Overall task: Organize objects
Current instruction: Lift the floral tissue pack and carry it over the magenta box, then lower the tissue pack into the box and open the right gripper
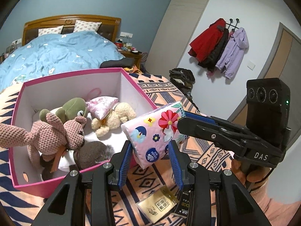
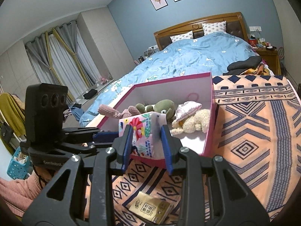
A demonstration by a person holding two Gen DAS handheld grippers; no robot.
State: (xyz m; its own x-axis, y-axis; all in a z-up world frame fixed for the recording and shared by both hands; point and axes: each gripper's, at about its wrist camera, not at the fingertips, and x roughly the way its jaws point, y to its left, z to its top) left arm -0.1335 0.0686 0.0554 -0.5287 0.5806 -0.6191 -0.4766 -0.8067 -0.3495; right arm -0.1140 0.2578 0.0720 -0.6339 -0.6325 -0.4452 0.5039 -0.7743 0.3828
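From your left wrist view, your left gripper point(image 1: 150, 148) is clenched on the near end of the soft pink flower-printed tissue pack point(image 1: 154, 133), while your right gripper point(image 1: 183, 117) pinches its far right end, so the pack hangs just outside the near right wall of the pink cardboard box point(image 1: 137, 83), with its long axis running up and away from your left gripper. From your right wrist view, your right gripper point(image 2: 145, 143) grasps the tissue pack point(image 2: 142, 131) in front of the box point(image 2: 210, 116), with the plush toys point(image 2: 190, 121) inside just beyond; both hands look equally near, and the box opening lies ahead of the pack.
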